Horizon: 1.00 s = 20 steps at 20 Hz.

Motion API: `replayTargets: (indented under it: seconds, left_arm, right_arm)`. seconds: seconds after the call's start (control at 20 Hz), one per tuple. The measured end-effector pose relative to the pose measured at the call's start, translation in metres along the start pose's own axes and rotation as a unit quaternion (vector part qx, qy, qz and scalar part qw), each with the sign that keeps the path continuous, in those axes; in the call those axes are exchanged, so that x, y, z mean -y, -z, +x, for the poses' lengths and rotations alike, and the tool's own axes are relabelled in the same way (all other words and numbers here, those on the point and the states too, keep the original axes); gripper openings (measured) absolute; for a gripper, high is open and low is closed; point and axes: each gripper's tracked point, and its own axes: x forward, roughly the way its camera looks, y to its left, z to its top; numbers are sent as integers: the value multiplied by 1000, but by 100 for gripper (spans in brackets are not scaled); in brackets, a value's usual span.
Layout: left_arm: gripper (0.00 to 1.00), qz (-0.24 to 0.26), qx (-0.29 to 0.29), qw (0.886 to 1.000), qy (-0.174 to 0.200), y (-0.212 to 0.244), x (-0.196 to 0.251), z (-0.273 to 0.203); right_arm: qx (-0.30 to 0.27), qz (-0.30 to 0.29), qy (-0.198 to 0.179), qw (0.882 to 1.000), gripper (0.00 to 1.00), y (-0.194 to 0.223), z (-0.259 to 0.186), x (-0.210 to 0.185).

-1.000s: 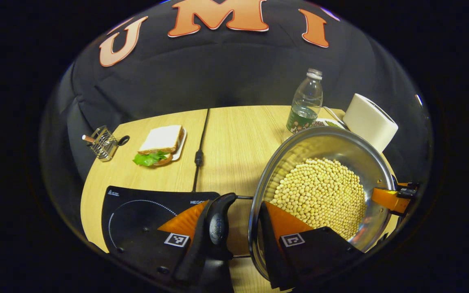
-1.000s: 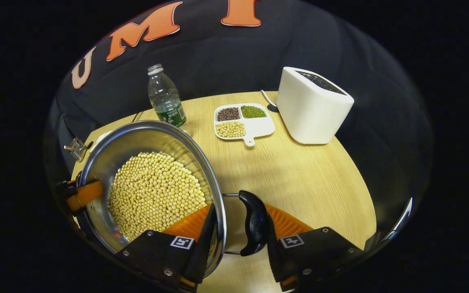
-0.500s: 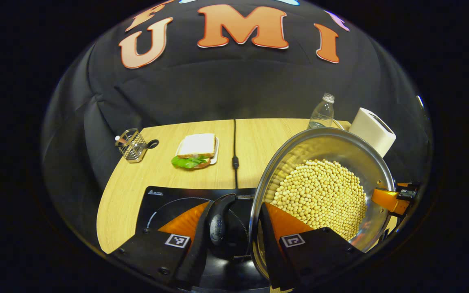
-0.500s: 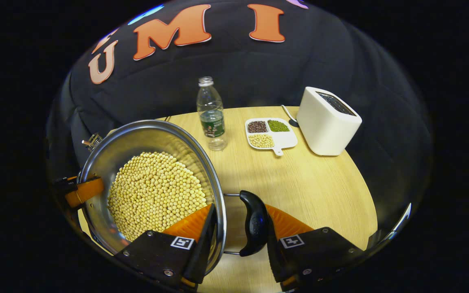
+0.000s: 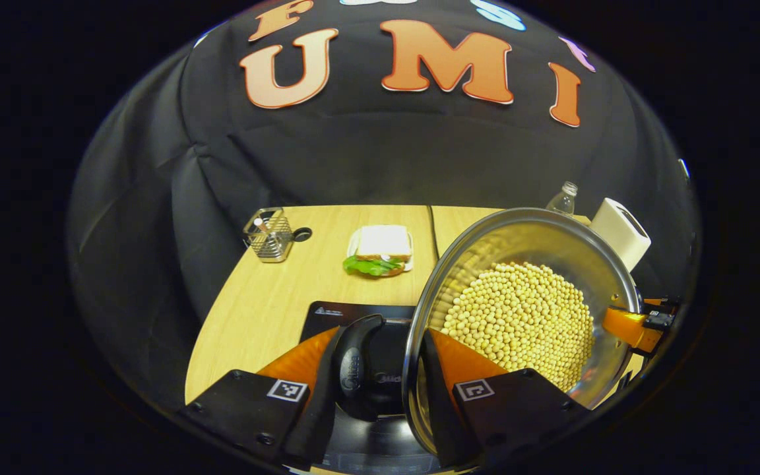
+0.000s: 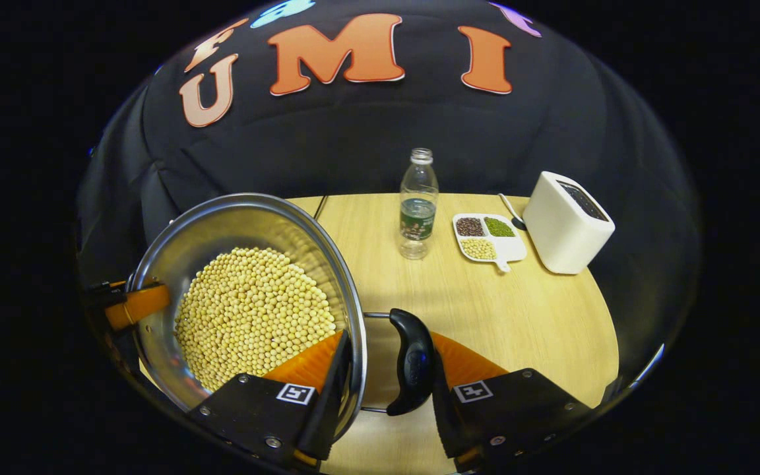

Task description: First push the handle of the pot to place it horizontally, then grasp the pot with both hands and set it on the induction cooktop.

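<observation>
The left gripper [image 5: 380,369] and right gripper [image 6: 383,369] were each clamped across a pot [image 6: 248,297] handle and rim. The pot was carried above the cooktop [image 5: 334,311]; lowering it level seemed needed next.

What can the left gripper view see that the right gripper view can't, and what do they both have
The left gripper view has the induction cooktop, the sandwich plate and the wire utensil holder. The right gripper view has the divided dish of beans and the spoon by the toaster. Both share the pot of soybeans, the water bottle, the white toaster and the wooden table. Each also has its own gripper, left and right, clamped across the pot's rim and a black side handle.
</observation>
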Motion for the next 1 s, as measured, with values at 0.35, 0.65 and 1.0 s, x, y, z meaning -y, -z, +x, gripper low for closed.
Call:
replayTargets:
  seconds: [0.35,0.65,1.0]
  left_arm:
    - [67,-4,-7,1000,-19,0,-53,-4]
    - [67,-12,-20,999,-25,7,-82,4]
    - [66,-5,-52,998,-21,26,-95,25]
  right_arm:
    - [-9,-6,-15,1000,62,2,3,-3]
    - [-22,-15,-19,999,62,1,1,-2]
    - [-51,-16,-16,998,62,6,-1,-3]
